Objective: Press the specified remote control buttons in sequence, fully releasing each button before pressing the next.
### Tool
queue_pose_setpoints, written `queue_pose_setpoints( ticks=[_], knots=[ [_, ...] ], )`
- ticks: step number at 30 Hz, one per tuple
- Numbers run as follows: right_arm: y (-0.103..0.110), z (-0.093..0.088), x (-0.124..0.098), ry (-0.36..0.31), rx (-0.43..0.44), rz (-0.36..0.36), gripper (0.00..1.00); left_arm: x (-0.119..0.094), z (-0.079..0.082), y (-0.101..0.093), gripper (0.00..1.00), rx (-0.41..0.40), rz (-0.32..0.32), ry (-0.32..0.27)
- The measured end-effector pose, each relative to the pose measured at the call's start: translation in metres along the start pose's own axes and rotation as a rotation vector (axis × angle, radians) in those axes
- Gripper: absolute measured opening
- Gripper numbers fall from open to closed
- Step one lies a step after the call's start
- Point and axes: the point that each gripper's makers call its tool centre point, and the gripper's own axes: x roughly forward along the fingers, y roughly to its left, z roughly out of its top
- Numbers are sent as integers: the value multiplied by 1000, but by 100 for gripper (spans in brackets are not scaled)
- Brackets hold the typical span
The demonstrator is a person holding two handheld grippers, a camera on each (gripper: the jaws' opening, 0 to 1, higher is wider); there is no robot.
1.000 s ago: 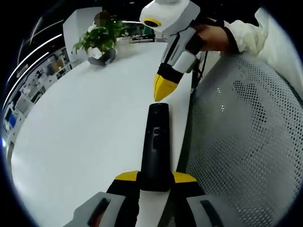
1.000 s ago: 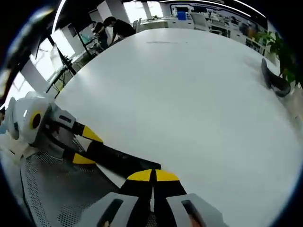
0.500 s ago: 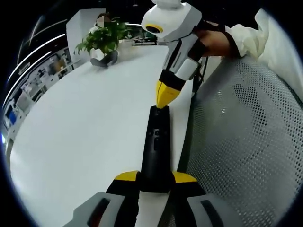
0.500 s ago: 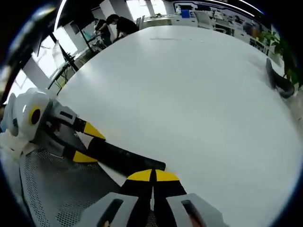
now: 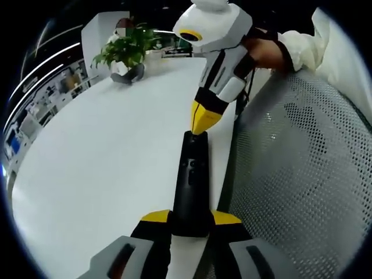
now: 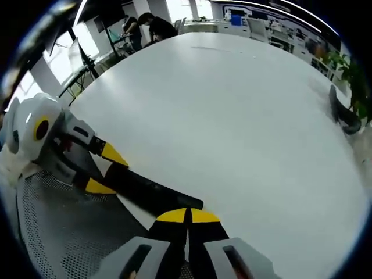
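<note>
White tabletop (image 5: 104, 157) spreads across an office room in the left gripper view, with a potted plant (image 5: 125, 49) near its far end and a perforated grey chair back (image 5: 296, 174) along the table's edge. The left gripper (image 5: 190, 219) has its yellow-tipped jaws clamped on the near end of a black remote control (image 5: 192, 180), which points away along the table edge. The right gripper (image 5: 203, 119) comes down from above, held by a hand (image 5: 267, 49) in a pale sleeve, its closed yellow tips touching the remote's far end. Only this view shows the remote's buttons and the sleeve. In the right gripper view, the same table (image 6: 232, 116) runs toward desks where people (image 6: 154, 26) stand. The right gripper (image 6: 187, 216) has its jaws pressed together with nothing between them, the tips over the remote (image 6: 151, 189). The left gripper (image 6: 104, 171) grips the remote's other end from the left, over the mesh chair (image 6: 64, 232).
</note>
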Motion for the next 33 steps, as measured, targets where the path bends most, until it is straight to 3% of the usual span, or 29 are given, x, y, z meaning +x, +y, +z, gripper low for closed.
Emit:
queue_pose_setpoints(
  ticks=[9,15,23,33],
  knots=[
    [1,0,-1,20,-34,-20,0,2,0,1,24,13,-9,-1],
    [4,8,-5,-30,3,16,0,2,1,0,24,16,-9,0],
    [10,6,0,-16,10,52,0,1,1,0,25,16,-10,0],
    [9,3,3,1,-20,31,0,1,1,0,25,13,-8,-2]
  ],
)
